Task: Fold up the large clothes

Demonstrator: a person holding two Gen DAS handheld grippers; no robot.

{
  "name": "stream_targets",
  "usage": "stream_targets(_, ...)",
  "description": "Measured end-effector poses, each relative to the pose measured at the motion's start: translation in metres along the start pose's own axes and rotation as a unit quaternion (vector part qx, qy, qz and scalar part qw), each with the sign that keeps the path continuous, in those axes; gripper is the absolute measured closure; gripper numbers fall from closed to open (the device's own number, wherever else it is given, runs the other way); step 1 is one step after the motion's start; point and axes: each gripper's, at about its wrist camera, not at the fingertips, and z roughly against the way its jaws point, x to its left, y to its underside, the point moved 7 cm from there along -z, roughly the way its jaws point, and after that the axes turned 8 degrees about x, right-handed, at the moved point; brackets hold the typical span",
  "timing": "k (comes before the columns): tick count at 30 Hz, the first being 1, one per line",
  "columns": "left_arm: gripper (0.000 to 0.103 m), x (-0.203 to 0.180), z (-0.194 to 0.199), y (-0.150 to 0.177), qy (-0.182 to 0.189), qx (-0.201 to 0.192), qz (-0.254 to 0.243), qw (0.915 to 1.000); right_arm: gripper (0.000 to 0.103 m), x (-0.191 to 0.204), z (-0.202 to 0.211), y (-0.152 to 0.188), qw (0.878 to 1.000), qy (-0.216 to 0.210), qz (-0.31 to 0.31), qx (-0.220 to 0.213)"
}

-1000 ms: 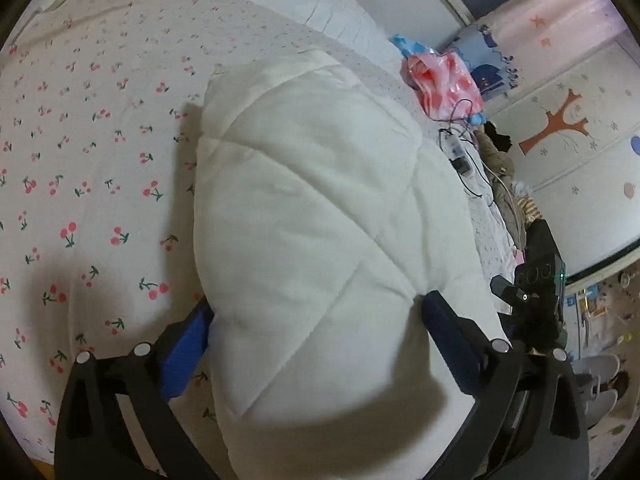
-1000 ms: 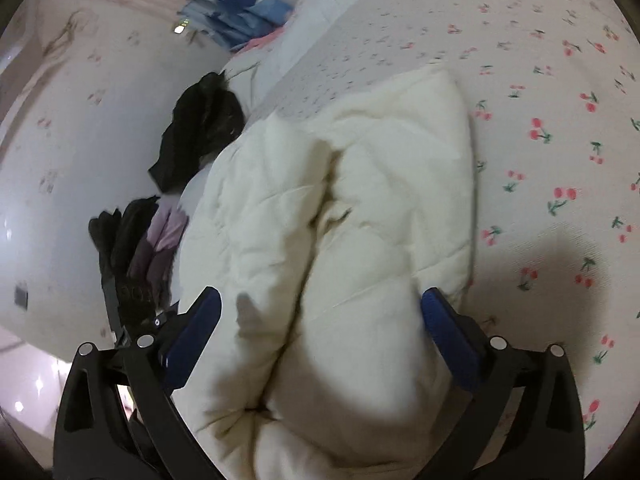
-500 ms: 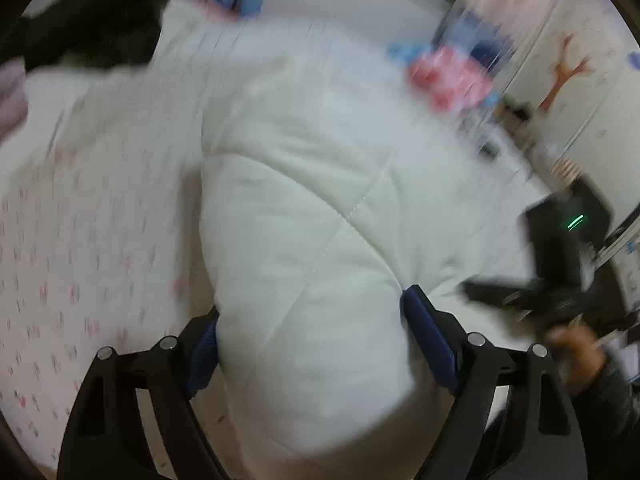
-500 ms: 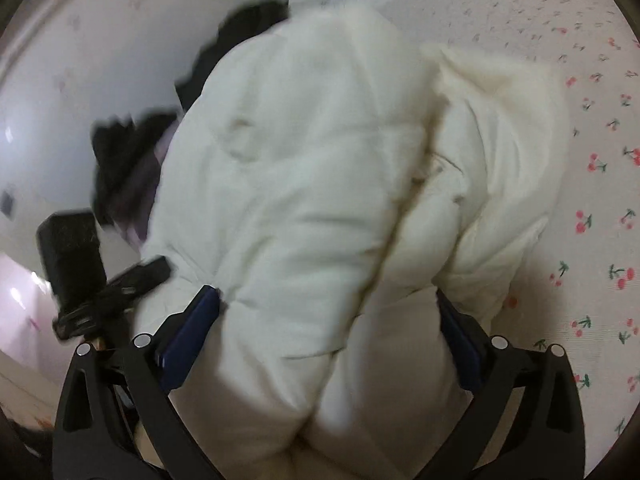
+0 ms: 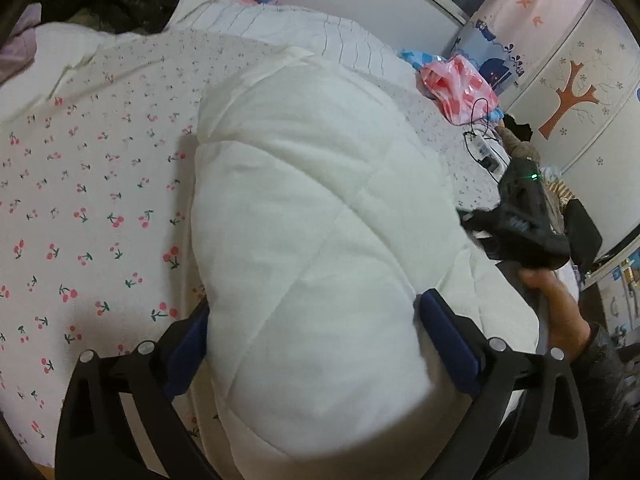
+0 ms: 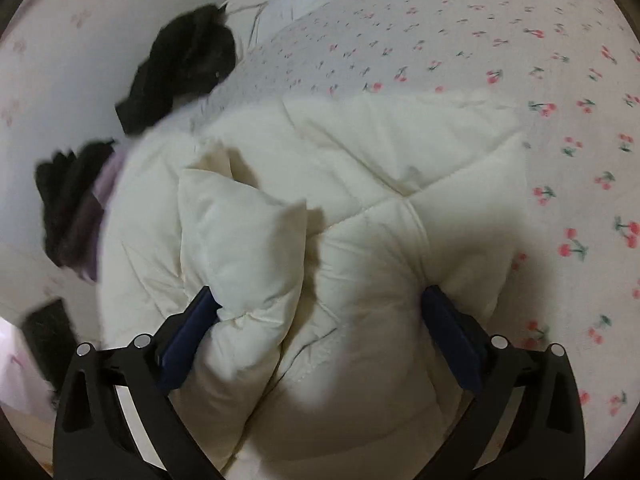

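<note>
Swung since a second ago: right gripper (image 6: 316,320) now over the folded end of the quilted white jacket (image 6: 360,184), black clothes (image 6: 184,64) shifted to far left.

Left wrist view: left gripper (image 5: 316,336) straddling a puffed fold of the white jacket (image 5: 312,208) on the cherry-print bed sheet (image 5: 92,184); jaws spread wide and opening, blue pads touching the bulge on both sides. Pink bag (image 5: 460,88) far right; hand (image 5: 556,304) at right.

Right wrist view: jaws spread wide, pads pressed into padded folds on both sides.
</note>
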Motion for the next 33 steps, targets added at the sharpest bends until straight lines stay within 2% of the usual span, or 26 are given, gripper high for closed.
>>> stream_targets(3,0.008,0.01,0.007,-0.004,0.052,0.022,0.022,0.9982,0.006,0.0,0.045,0.011,0.998,-0.045,-0.018,-0.03)
stream_targets(5,0.008,0.027,0.015,-0.007,0.097,0.01,0.067,0.993,0.006,-0.008,0.068,0.026,0.997,-0.056,-0.038,-0.044)
stream_targets(7,0.007,0.04,0.009,-0.008,0.12,0.019,0.103,0.9872,0.006,-0.012,0.061,0.041,0.995,-0.085,-0.056,-0.015)
stream_targets(9,0.007,0.036,-0.008,-0.003,0.126,0.037,0.102,0.986,0.006,-0.019,0.037,0.059,0.99,-0.114,-0.073,0.042)
stream_targets(10,0.006,0.033,-0.012,-0.001,0.127,0.039,0.102,0.986,0.006,-0.014,0.026,0.065,0.988,-0.121,-0.078,0.053)
stream_targets(11,0.006,0.028,-0.013,0.001,0.114,0.037,0.096,0.9881,0.006,-0.015,0.026,0.065,0.988,-0.123,-0.081,0.047)
stream_targets(13,0.006,0.022,-0.007,0.0,0.107,0.037,0.088,0.9897,0.006,-0.011,0.033,0.061,0.978,-0.18,-0.102,0.025)
stream_targets(14,0.006,0.022,-0.006,-0.001,0.108,0.038,0.089,0.9894,0.006,-0.018,0.039,0.061,0.975,-0.193,-0.113,0.018)
stream_targets(17,0.006,0.027,-0.009,-0.004,0.111,0.045,0.097,0.988,0.006,-0.027,0.037,0.064,0.981,-0.16,-0.105,0.029)
stream_targets(20,0.006,0.022,-0.014,-0.004,0.092,0.036,0.087,0.9914,0.006,-0.018,0.032,0.082,0.981,-0.168,-0.086,0.052)
stream_targets(26,0.006,0.012,-0.008,0.001,0.043,0.001,0.057,0.9974,0.006,-0.013,0.013,0.08,0.977,-0.195,-0.084,0.037)
stream_targets(30,0.006,0.004,-0.002,0.003,0.001,-0.019,0.035,0.9992,0.006,-0.018,0.02,0.089,0.968,-0.235,-0.085,0.014)
stream_targets(33,0.006,-0.001,0.002,0.003,-0.03,-0.033,0.02,0.9988,0.006,-0.019,0.025,0.094,0.971,-0.229,-0.064,0.0)
